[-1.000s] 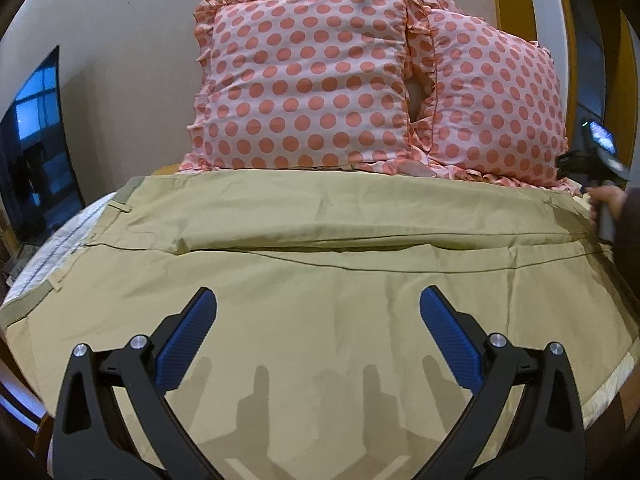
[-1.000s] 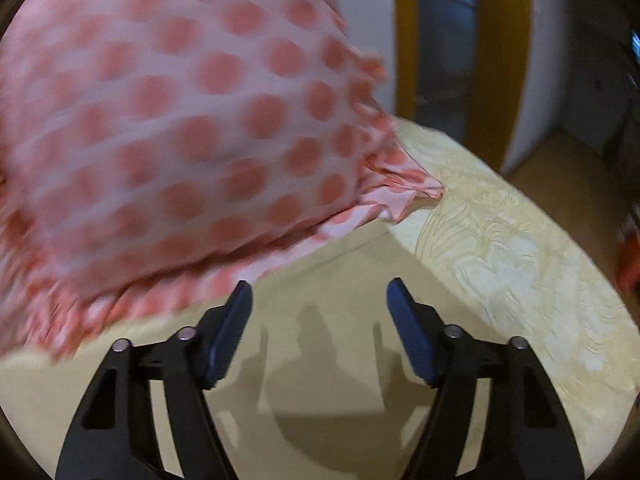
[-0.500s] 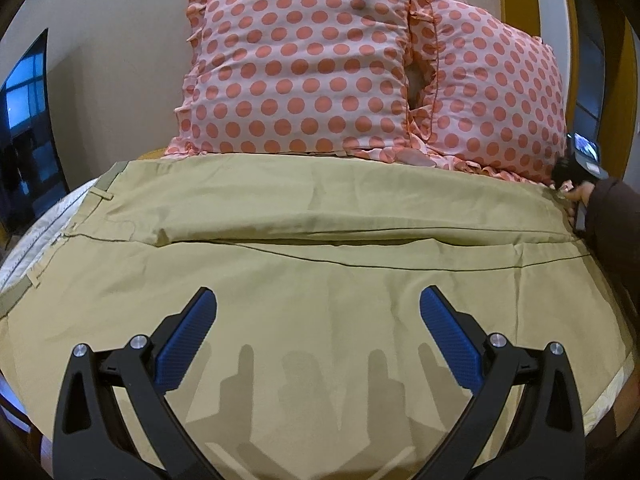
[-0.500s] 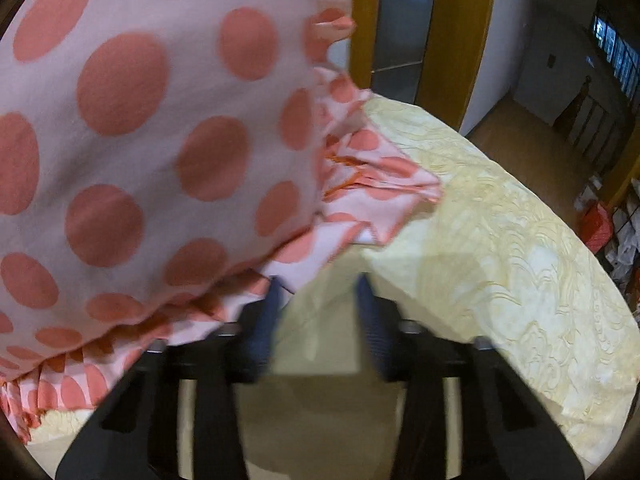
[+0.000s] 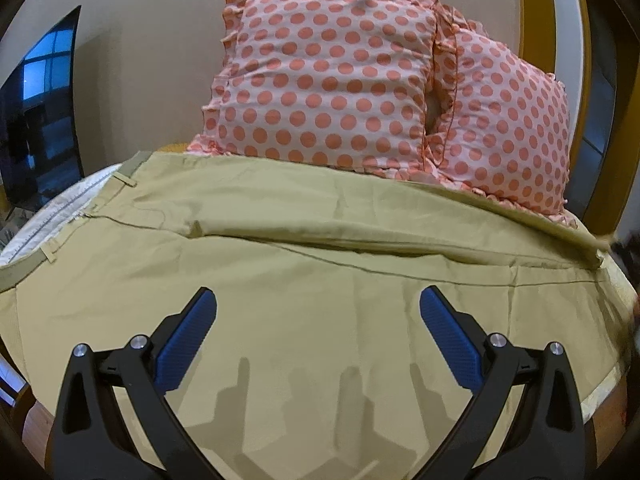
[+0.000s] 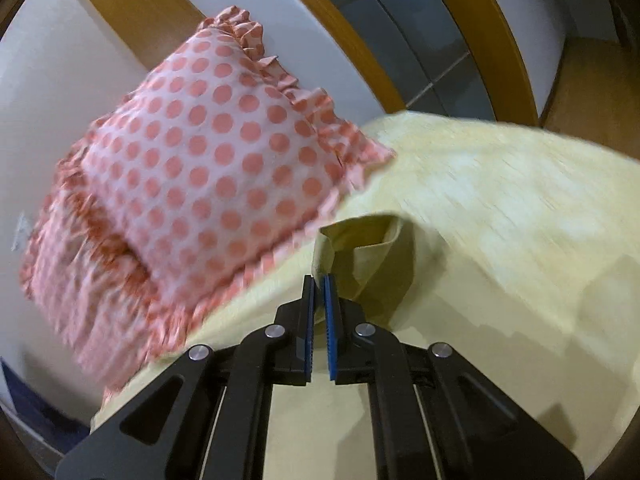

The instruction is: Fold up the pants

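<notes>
Khaki pants (image 5: 320,280) lie spread flat across the bed, waistband with belt loops at the left (image 5: 124,178), legs running to the right. My left gripper (image 5: 318,312) is open and empty, hovering above the near leg. My right gripper (image 6: 319,284) is shut on the hem of the far pant leg (image 6: 360,252) and holds it lifted off the bed; the cuff hangs open beyond the fingers. In the left wrist view that lifted hem (image 5: 596,246) shows at the far right edge.
Two pink pillows with orange dots (image 5: 332,80) (image 5: 508,128) lean on the wall behind the pants; one shows in the right wrist view (image 6: 216,176). A pale yellow bedspread (image 6: 500,200) covers the bed. A dark window (image 5: 36,120) is at left, a wooden door frame (image 6: 472,32) at right.
My right gripper closed on the far leg's hem and lifted it up from the bed near the pillow. My left gripper stayed open over the pants, shifting slightly.
</notes>
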